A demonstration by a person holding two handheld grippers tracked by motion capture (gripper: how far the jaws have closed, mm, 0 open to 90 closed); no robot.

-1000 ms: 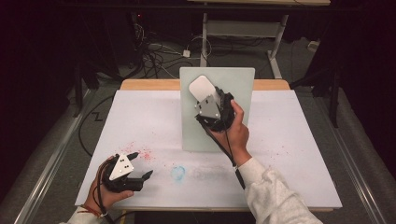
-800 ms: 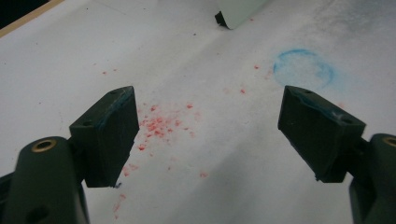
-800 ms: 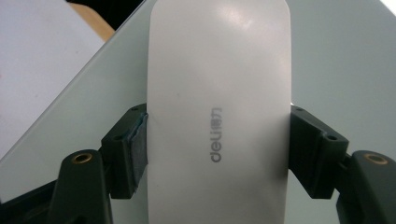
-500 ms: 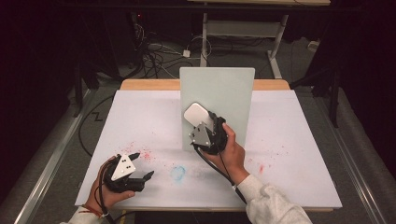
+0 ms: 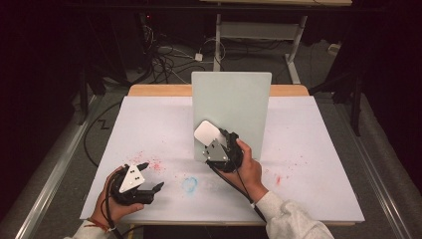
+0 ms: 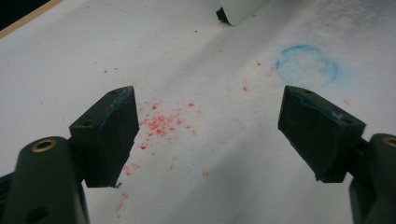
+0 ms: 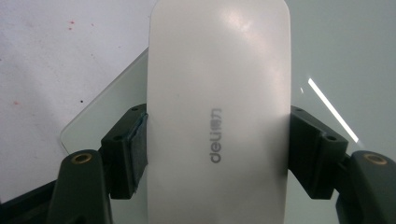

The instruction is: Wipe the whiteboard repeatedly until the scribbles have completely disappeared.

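Right tool clamps the white eraser over the glass board; left tool gapes wide, empty.

Both grippers, left gripper and right gripper, are black with grey three-cornered plates (brass-ringed screw holes); right sleeve is light grey.

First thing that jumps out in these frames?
The white eraser, printed with grey "deli" lettering, clamped between the right gripper's jaws at the lower left of the upright pale board mid-table. Next, the left gripper hovering open at the near left over scattered red specks, with a faint blue ring on the white table cover close by.
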